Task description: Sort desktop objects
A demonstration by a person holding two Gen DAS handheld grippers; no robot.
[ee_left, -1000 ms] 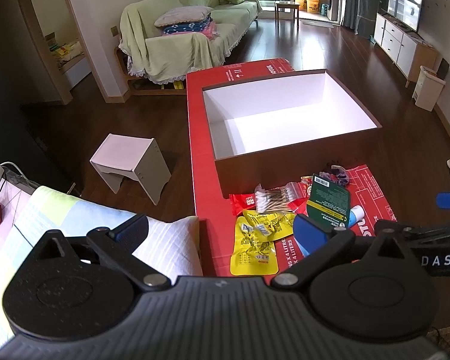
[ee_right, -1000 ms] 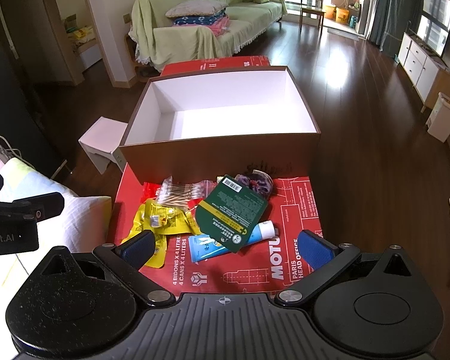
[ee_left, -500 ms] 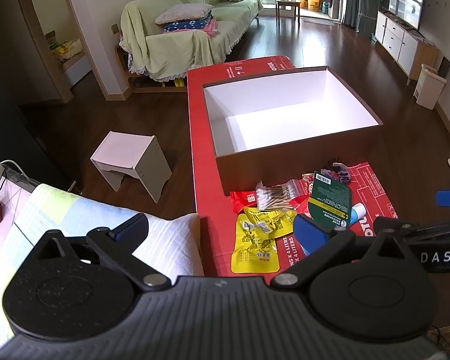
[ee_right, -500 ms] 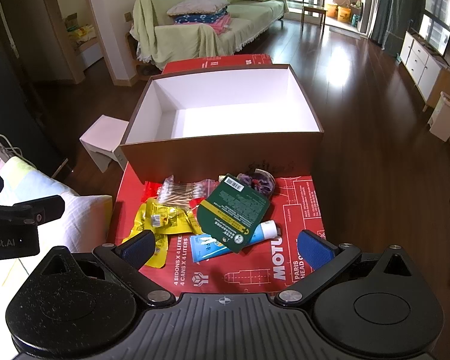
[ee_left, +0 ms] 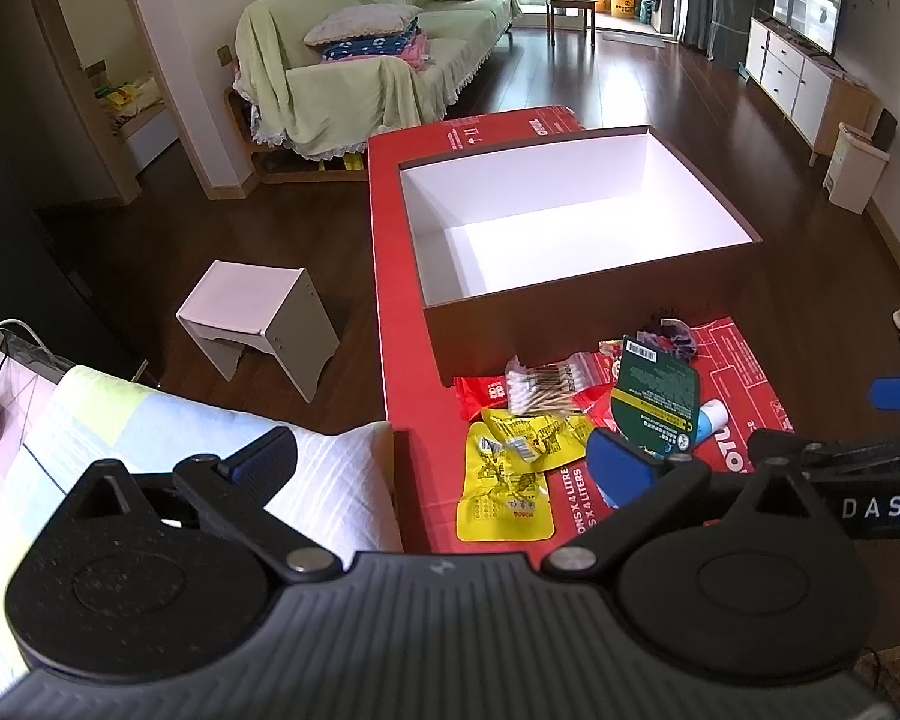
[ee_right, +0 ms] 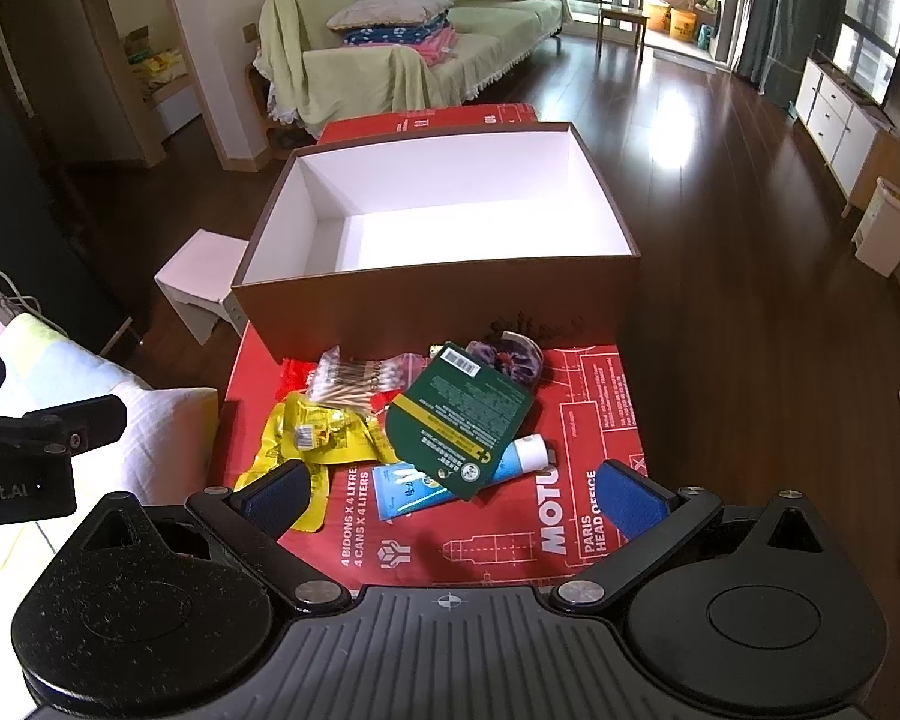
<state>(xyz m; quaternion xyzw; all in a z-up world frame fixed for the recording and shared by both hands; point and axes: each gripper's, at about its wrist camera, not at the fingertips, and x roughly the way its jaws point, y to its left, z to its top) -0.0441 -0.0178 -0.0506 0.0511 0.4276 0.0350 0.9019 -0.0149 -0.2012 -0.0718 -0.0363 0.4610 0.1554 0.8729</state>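
Cardboard, red and printed, covers the surface (ee_right: pixel 588 420), and the big brown open box with white inside (ee_right: pixel 450 204) stands on its far half, with nothing in it. In the last second almost nothing has changed: both views only drifted a little, and no object has moved, so I judge the sorting has not really begun.

The objects lie in one pile on the near half, just before the box's front wall. The dark green flat packet (ee_right: pixel 459 417) lies on top, partly over the blue and white tube (ee_right: pixel 510 459). The yellow crumpled packets (ee_right: pixel 315 441) are toward the left edge, the clear bag of cotton swabs (ee_right: pixel 354 381) behind them, the purple hair tie (ee_right: pixel 513 354) nearest the box.

The right claw (ee_right: pixel 447 495) hangs above the near edge, jaws wide apart and empty. The left claw (ee_left: pixel 444 462) is also spread and empty, over the near left corner.
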